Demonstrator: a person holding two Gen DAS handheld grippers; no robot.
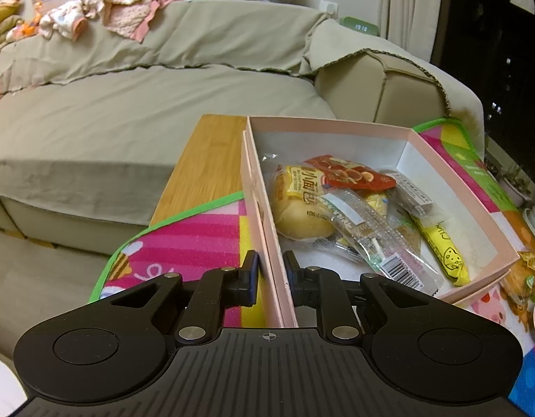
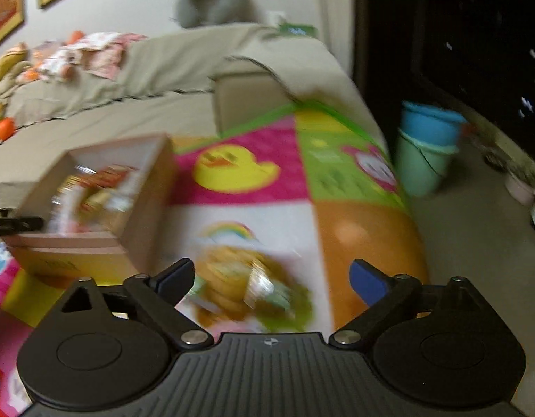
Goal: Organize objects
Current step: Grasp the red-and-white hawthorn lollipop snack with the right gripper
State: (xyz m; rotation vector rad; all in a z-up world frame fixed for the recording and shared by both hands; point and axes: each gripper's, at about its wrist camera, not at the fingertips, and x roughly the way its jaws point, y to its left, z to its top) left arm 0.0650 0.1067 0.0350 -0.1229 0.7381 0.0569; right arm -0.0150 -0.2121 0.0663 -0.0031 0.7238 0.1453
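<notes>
The left gripper (image 1: pixel 271 271) has its jaws clamped on the near wall of the pink box (image 1: pixel 337 128), which holds snack packets (image 1: pixel 340 205) on the bench. The right gripper (image 2: pixel 271 278) hangs with jaws wide apart over a blurred packet (image 2: pixel 246 285) lying at five o'clock from the box.

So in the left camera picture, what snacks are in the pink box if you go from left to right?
Round bread bun in its yellow-labelled wrapper → clear packet with a barcode → yellow cheese-picture stick. The red packet lies over the others, so I left it out.
</notes>
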